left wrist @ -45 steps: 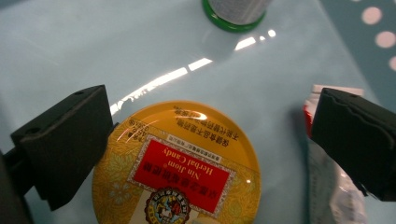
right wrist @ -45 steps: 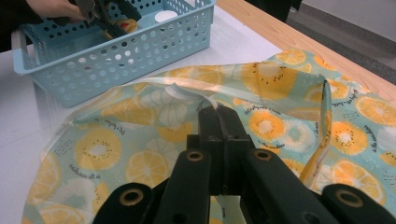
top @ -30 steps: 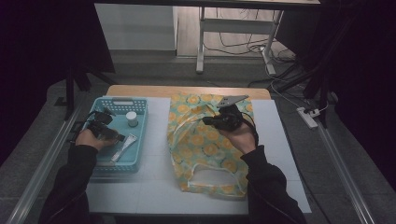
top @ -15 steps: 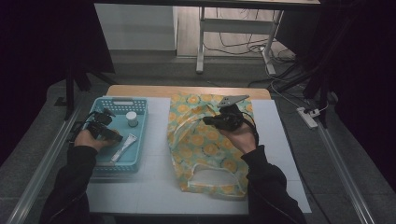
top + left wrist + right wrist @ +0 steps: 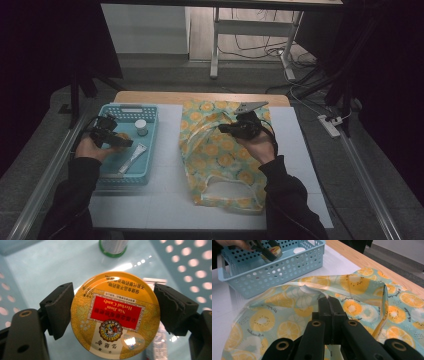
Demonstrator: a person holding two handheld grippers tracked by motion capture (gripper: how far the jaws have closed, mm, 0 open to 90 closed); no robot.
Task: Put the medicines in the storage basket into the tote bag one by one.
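At frame left, the blue basket (image 5: 150, 145) holds a small jar (image 5: 141, 127), a tube (image 5: 132, 158) and the yellow candy tin (image 5: 115, 315). The left tool (image 5: 120, 141) has just closed onto the tin. The right tool (image 5: 223, 128) stays clamped on the fruit-print bag (image 5: 220, 155).

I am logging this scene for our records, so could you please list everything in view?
basket: one, light blue, perforated, left on the table.
candy tin: one, yellow with red label, in the basket, between the left jaws.
small jar: one, white-capped, in the basket.
tube: one, white, in the basket.
bag: one, teal with citrus print, mid-table.
table: one, white top.
power strip: one, white, on the floor.
left hand-held gripper: black, around the tin.
right hand-held gripper: black, shut on the bag's white edge.
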